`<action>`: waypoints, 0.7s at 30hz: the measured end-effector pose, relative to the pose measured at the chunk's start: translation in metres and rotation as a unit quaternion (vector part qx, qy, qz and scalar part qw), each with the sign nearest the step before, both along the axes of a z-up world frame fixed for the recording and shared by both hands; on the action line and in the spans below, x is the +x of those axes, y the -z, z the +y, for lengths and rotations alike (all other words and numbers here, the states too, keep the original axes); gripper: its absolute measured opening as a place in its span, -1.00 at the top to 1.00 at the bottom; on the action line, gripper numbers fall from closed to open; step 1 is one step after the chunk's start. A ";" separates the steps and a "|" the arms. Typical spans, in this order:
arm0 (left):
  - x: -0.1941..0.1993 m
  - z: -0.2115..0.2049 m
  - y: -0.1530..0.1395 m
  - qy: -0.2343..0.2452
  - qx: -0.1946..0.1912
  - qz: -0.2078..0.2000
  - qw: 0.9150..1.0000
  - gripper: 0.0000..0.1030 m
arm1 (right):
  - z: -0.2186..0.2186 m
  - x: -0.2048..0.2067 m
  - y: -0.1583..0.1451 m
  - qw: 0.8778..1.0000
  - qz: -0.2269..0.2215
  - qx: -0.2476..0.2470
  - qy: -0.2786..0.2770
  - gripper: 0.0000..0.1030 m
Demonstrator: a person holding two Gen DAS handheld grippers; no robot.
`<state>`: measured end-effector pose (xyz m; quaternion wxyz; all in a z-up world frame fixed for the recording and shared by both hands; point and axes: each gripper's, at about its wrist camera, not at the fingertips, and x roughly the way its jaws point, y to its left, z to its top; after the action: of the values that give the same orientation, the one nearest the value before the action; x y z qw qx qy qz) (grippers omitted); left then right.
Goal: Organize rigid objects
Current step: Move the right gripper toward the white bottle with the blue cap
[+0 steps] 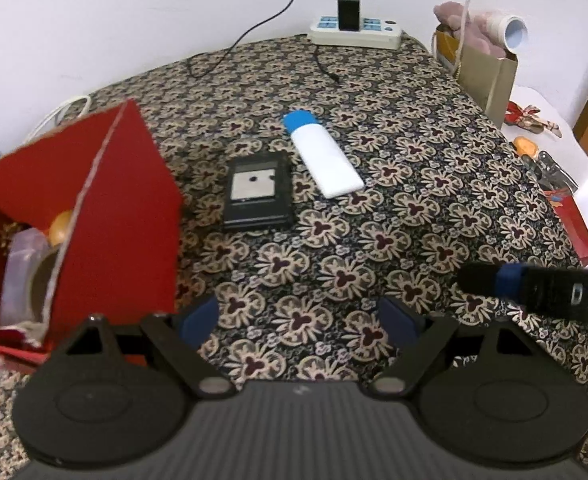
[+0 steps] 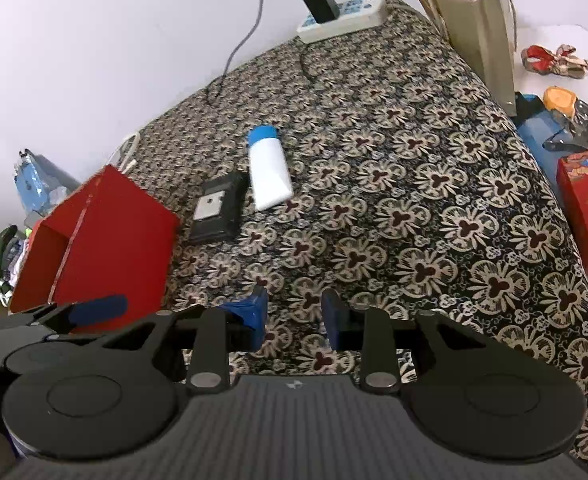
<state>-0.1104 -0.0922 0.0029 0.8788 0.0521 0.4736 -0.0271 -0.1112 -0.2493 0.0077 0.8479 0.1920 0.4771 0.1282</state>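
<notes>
Left gripper (image 1: 298, 320) spread wide and empty, right gripper (image 2: 294, 316) narrowly parted and empty, white blue-capped bottle (image 1: 324, 158) and black device (image 1: 258, 192) ahead, red box (image 1: 94, 216) left.

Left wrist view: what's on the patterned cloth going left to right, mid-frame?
red box → black device → white tube with blue cap → right gripper at the right edge.
</notes>
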 end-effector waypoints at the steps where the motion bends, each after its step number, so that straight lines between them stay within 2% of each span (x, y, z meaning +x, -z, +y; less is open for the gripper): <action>1: 0.001 -0.001 0.002 0.003 -0.001 -0.003 1.000 -0.68 | -0.002 0.003 0.002 1.000 0.004 0.001 0.004 0.74; 5: 0.010 -0.006 0.007 0.023 -0.010 -0.031 0.999 -0.68 | -0.008 0.022 0.005 1.000 0.007 0.006 0.001 0.73; 14: 0.039 -0.026 0.015 0.072 -0.008 -0.103 0.992 -0.68 | 0.002 0.097 0.009 0.998 0.000 0.024 -0.056 0.72; 21: 0.075 -0.028 0.027 0.070 -0.019 -0.099 0.992 -0.67 | 0.026 0.151 0.010 0.993 -0.002 0.034 -0.113 0.71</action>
<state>-0.0351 -0.1205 -0.0245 0.9181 0.0704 0.3791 -0.0922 0.0401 -0.2233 -0.0027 0.8220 0.1657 0.4891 0.2399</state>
